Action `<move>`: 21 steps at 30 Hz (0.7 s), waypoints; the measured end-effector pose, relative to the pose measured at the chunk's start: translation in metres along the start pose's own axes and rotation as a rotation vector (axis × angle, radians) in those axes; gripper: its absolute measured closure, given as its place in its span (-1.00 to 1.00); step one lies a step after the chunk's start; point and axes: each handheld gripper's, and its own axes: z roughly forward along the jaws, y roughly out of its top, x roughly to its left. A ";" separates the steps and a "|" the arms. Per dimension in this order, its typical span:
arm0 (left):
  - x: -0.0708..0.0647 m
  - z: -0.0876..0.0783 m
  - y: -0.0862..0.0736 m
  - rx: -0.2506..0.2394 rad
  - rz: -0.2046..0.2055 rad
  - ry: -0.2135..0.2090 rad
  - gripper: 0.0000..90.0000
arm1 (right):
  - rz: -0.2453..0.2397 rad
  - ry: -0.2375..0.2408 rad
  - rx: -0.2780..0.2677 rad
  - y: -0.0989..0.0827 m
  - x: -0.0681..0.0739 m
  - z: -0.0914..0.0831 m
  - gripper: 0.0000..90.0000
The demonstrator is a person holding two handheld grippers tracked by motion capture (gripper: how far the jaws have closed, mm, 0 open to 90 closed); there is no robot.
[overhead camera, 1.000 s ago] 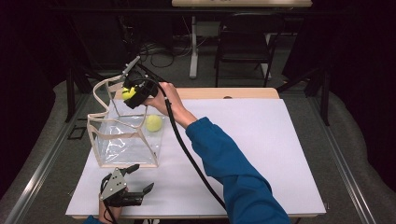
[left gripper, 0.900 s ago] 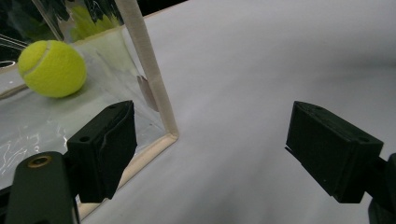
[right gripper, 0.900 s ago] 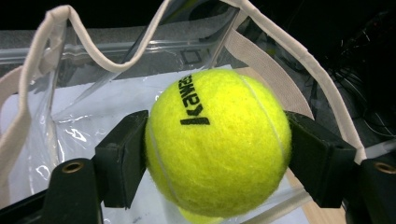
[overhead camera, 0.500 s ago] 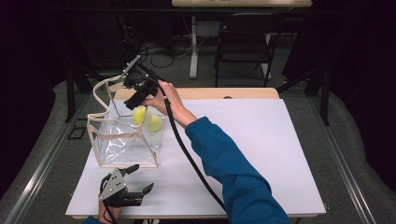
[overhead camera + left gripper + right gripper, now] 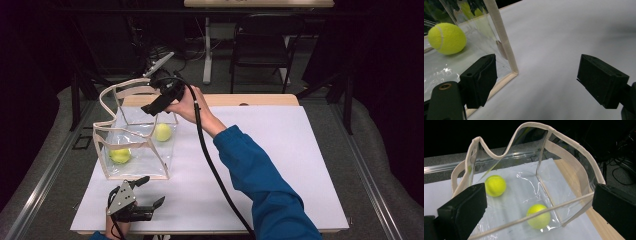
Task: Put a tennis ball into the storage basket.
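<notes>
Twice found yellow inside the clear plastic tote bag with cream trim (image 5: 100, 152) standing open-mouthed on the white counter (image 5: 280, 165): a fuzzy yellow tennis ball (image 5: 120, 155) in the near left corner and a second fuzzy yellow tennis ball (image 5: 162, 132) toward the far right wall, well apart. Saw the right gripper (image 5: 155, 106) held above the bag's far rim, tilted down into the mouth, both balls lying below and ahead of its fingers (image 5: 461, 205). Noted those fingers spread fully wide, having just been opening, with nothing gripped between them. Saw the left gripper (image 5: 150, 192) held low at the counter's near edge, just beside the bag's near right corner, fingers (image 5: 480, 77) likewise wide apart and empty. Placed the first tennis ball ahead and to the left of the left fingers, behind the clear wall and its cream edge strip. Judged the right hand the only one with a free path down to either ball, and the left nearer to the first ball yet blocked by the wall. Reckoned no long axis to matter, given round balls.
</notes>
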 end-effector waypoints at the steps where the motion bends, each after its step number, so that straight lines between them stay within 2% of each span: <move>1: 0.000 0.000 0.000 -0.001 -0.001 0.000 -0.64 | -0.002 0.002 -0.002 -0.001 0.000 -0.003 -1.00; 9: 0.000 0.001 0.000 0.004 0.003 -0.001 -0.64 | -0.001 0.006 -0.014 -0.012 -0.003 -0.020 -1.00; 11: 0.000 0.001 0.000 0.003 0.005 -0.001 -0.64 | -0.004 -0.011 -0.003 -0.018 -0.002 -0.025 -1.00; 21: 0.000 0.001 0.000 0.003 0.005 0.000 -0.64 | -0.010 -0.025 0.014 -0.036 -0.002 -0.036 -1.00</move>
